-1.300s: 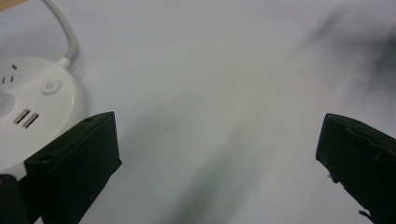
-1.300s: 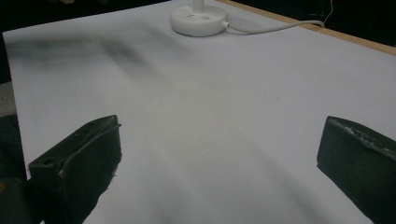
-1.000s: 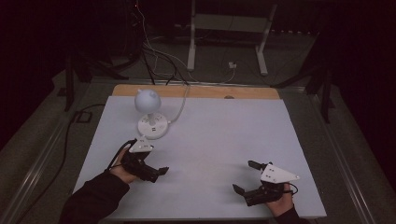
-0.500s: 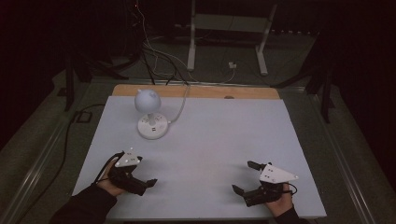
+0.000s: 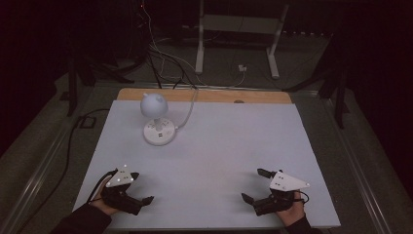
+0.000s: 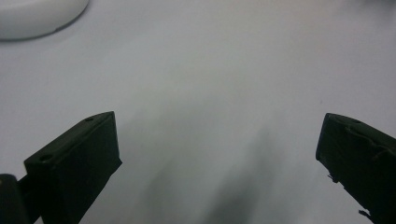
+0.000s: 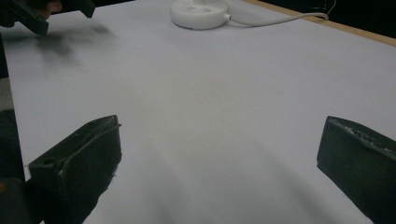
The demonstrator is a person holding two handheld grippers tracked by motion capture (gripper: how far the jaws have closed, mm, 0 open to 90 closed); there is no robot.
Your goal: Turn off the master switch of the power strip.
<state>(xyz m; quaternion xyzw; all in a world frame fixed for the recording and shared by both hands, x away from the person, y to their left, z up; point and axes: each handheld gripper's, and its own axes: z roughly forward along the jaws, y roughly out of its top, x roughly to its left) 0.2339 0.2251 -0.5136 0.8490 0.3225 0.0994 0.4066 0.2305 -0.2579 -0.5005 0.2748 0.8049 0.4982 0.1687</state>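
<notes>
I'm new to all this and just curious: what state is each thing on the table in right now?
Left gripper: open, empty, low over the table.
Right gripper: open, empty, near the table's front edge.
Lamp: upright, unlit, cable attached.

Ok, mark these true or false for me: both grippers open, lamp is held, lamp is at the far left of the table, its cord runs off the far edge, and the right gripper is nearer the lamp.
1. Both grippers are open. True: the left gripper and the right gripper each have their jaws spread with nothing between them.
2. The lamp is held. False: it stands alone on the table, apart from both grippers.
3. The lamp is at the far left. True.
4. Its cord runs off the far edge. True.
5. The right gripper is nearer the lamp. False: the left one is nearer.
</notes>
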